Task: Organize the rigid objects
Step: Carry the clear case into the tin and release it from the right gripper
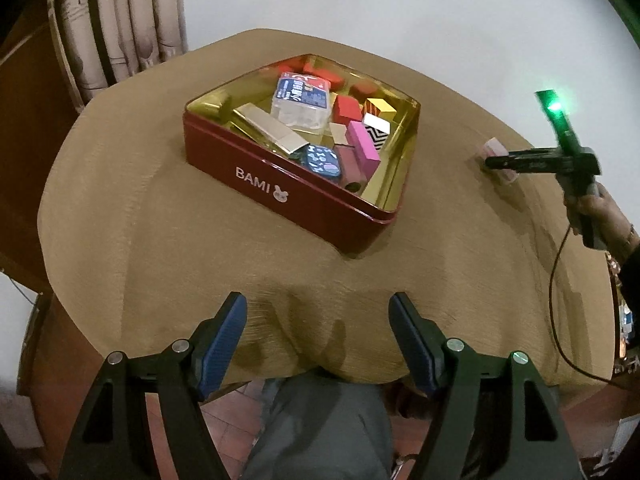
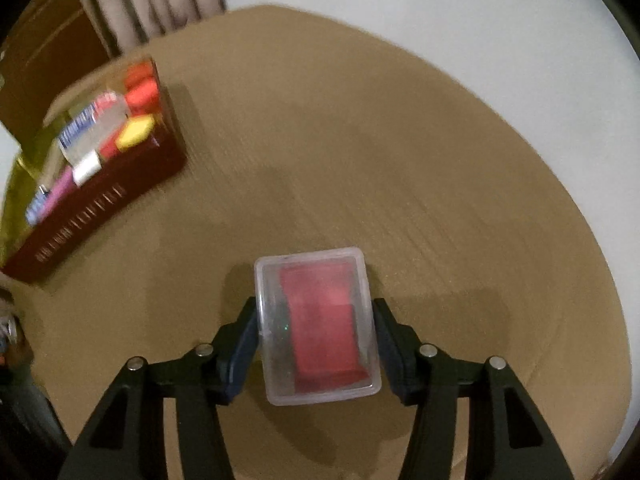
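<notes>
while clear case (image 2: 316, 324) sits mid-table (image 2: 440, 200) | right gripper (image 2: 316, 320) clamps it

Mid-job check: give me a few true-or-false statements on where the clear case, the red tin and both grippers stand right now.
1. The left gripper holds a block. False: its jaws stand open over bare table, nothing between them.
2. The clear plastic case sits between the right gripper fingers. True.
3. The clear case is already inside the red tin. False: it lies on the table, apart from the tin.
4. The tin holds many small boxes and blocks. True.
5. The tin's lid is on. False: it is open at the top, contents showing.
</notes>
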